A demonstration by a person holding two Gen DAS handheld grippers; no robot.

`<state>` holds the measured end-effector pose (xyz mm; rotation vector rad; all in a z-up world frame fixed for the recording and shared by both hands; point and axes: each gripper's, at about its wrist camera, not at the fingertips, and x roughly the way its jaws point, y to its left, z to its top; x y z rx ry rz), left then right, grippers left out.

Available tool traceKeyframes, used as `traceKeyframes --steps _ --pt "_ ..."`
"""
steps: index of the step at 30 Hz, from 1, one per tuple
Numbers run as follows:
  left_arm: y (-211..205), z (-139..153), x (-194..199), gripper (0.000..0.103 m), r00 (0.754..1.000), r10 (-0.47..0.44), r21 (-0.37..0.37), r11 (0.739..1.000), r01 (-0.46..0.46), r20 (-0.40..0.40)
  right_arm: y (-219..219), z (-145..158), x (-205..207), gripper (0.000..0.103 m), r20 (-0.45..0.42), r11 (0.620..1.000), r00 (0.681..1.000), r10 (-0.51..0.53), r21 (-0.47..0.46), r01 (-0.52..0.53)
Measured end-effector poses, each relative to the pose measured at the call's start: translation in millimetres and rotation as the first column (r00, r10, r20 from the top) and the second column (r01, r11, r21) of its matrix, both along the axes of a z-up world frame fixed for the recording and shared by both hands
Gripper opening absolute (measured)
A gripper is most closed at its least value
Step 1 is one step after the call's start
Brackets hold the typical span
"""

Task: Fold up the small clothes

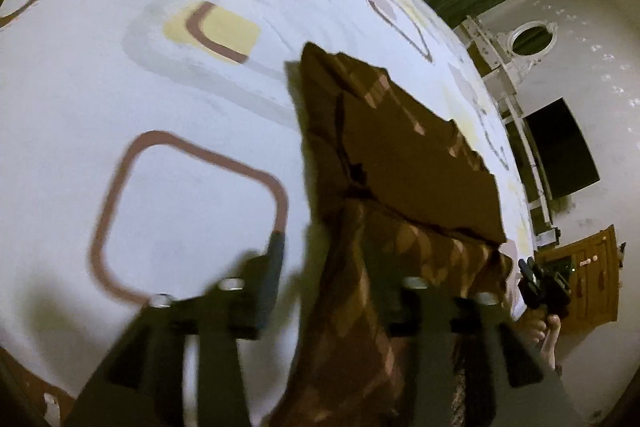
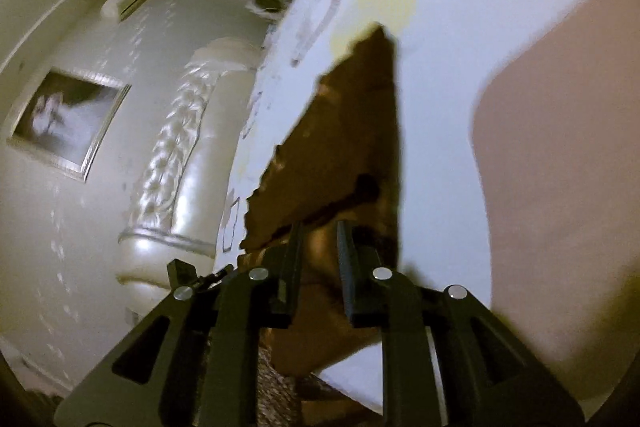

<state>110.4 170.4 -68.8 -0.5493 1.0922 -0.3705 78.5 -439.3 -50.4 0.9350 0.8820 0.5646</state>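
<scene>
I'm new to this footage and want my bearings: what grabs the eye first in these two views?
The brown patterned garment stands out first, dark against the white bedsheet with its brown and yellow rounded squares. In the left wrist view the left gripper stands open astride the cloth's near end. In the right wrist view the right gripper has cloth between its narrowly parted fingers, with a cream tufted headboard at left.

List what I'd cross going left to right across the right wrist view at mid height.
Framed picture → cream tufted headboard → patterned white bedsheet → brown garment lying on it → plain pinkish area at the right edge, too blurred to identify.
</scene>
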Motion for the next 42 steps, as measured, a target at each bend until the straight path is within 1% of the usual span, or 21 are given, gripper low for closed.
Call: traceKeyframes --steps 3,5,7,10,11,12,15,21,23,24,25,26,27,31,33,35,36,37,38,40,42 --pt "5 2 -18 0.046 1.000 -0.003 -0.016 1.000 0.002 -0.018 24 17 4 0.024 0.043 0.993 0.994 0.101 -0.058 -0.098" --pt "3 -2 -34 0.050 0.999 -0.018 -0.025 1.000 0.017 -0.044 47 20 10 0.025 0.051 0.977 0.982 0.183 -0.118 -0.176" --pt "-2 -6 -48 0.052 0.997 -0.032 0.000 0.999 0.032 -0.067 77 18 18 0.025 0.033 0.948 0.966 0.258 -0.203 -0.246" --pt "-13 -14 -65 0.053 0.993 -0.064 0.035 0.997 0.068 -0.103 112 12 27 0.026 0.020 0.905 0.942 0.336 -0.283 -0.317" --pt "-15 -17 -68 0.056 0.991 -0.068 0.042 0.996 0.073 -0.113 119 11 28 0.026 0.016 0.895 0.937 0.350 -0.302 -0.329" --pt "-18 -21 -72 0.059 0.989 -0.075 0.045 0.996 0.081 -0.124 130 10 31 0.027 0.011 0.873 0.928 0.372 -0.343 -0.346" --pt "-26 -29 -77 0.060 0.983 -0.097 0.043 0.994 0.105 -0.153 146 7 33 0.034 0.005 0.843 0.915 0.403 -0.393 -0.369" --pt "-33 -36 -78 0.061 0.977 -0.107 0.029 0.993 0.114 -0.185 162 6 36 0.034 -0.013 0.795 0.905 0.426 -0.472 -0.381" --pt "-31 -33 -80 0.061 0.978 -0.106 0.020 0.994 0.112 -0.178 159 15 33 0.035 0.019 0.798 0.902 0.431 -0.475 -0.371" --pt "-29 -33 -82 0.061 0.978 -0.109 0.020 0.993 0.114 -0.175 156 20 33 0.037 0.047 0.809 0.905 0.422 -0.471 -0.353" --pt "-29 -33 -82 0.061 0.978 -0.113 0.028 0.992 0.120 -0.176 154 23 34 0.043 0.056 0.812 0.908 0.416 -0.472 -0.343" --pt "-30 -34 -82 0.062 0.978 -0.115 0.031 0.992 0.122 -0.177 153 25 35 0.046 0.060 0.806 0.908 0.414 -0.487 -0.335" --pt "-30 -34 -81 0.062 0.977 -0.116 0.033 0.992 0.124 -0.180 154 25 38 0.049 0.057 0.799 0.908 0.415 -0.500 -0.334" --pt "-36 -41 -81 0.068 0.974 -0.121 0.020 0.992 0.127 -0.193 162 21 42 0.050 0.030 0.761 0.894 0.446 -0.538 -0.362" --pt "-39 -44 -82 0.069 0.973 -0.128 0.029 0.990 0.136 -0.192 168 17 43 0.050 0.013 0.730 0.888 0.460 -0.575 -0.370" --pt "-40 -44 -84 0.069 0.972 -0.133 0.037 0.989 0.143 -0.192 172 14 42 0.046 0.000 0.703 0.885 0.466 -0.607 -0.370" --pt "-39 -44 -85 0.069 0.972 -0.136 0.037 0.989 0.146 -0.190 173 12 40 0.031 -0.005 0.695 0.885 0.466 -0.617 -0.369" --pt "-40 -44 -86 0.069 0.973 -0.135 0.035 0.989 0.144 -0.189 172 11 39 0.012 -0.010 0.689 0.885 0.465 -0.623 -0.370" --pt "-39 -44 -86 0.069 0.973 -0.133 0.031 0.989 0.141 -0.190 169 11 37 0.010 -0.013 0.695 0.886 0.464 -0.615 -0.372" --pt "-36 -45 -86 0.069 0.973 -0.124 0.019 0.991 0.130 -0.195 160 14 31 0.009 0.013 0.718 0.896 0.443 -0.604 -0.346" --pt "-36 -45 -86 0.069 0.973 -0.117 0.009 0.993 0.121 -0.198 145 20 22 0.008 0.049 0.759 0.910 0.412 -0.570 -0.313"
